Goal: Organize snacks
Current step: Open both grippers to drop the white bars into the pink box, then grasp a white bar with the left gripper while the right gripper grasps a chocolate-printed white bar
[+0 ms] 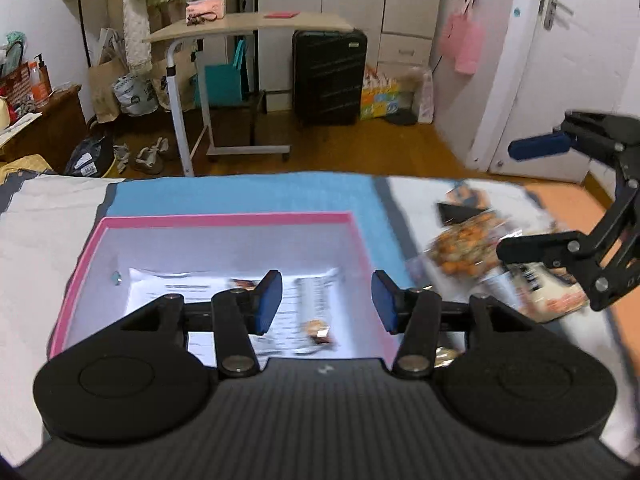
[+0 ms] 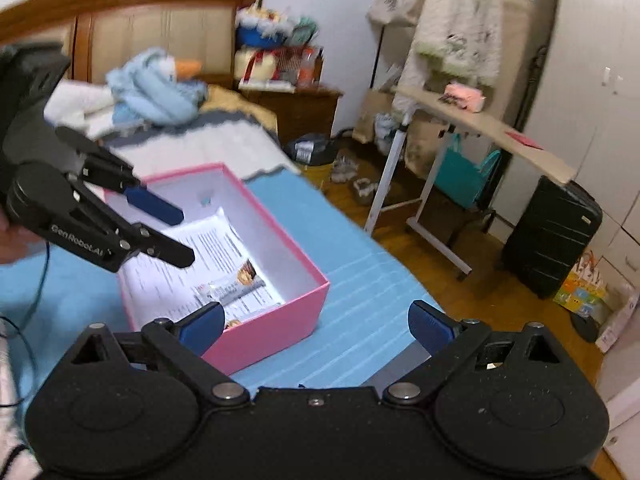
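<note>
A pink box point(image 1: 228, 219) with a white inside stands on the blue bed cover; it also shows in the right wrist view point(image 2: 280, 320). A snack bar point(image 1: 316, 330) lies in it on a printed sheet point(image 1: 168, 292), and shows in the right wrist view point(image 2: 236, 288) too. My left gripper point(image 1: 327, 302) is open and empty above the box's near side. Several snack packets point(image 1: 466, 250) lie right of the box. My right gripper point(image 2: 316, 326) is open and empty, to the right of the box. It shows above the packets in the left wrist view point(image 1: 520, 196).
The bed ends just beyond the box, with wood floor below. A rolling side table point(image 1: 248, 28), a black suitcase point(image 1: 329, 76) and a white door point(image 1: 568, 60) stand past it. Pillows and a blue plush toy point(image 2: 156, 88) lie at the bed's head.
</note>
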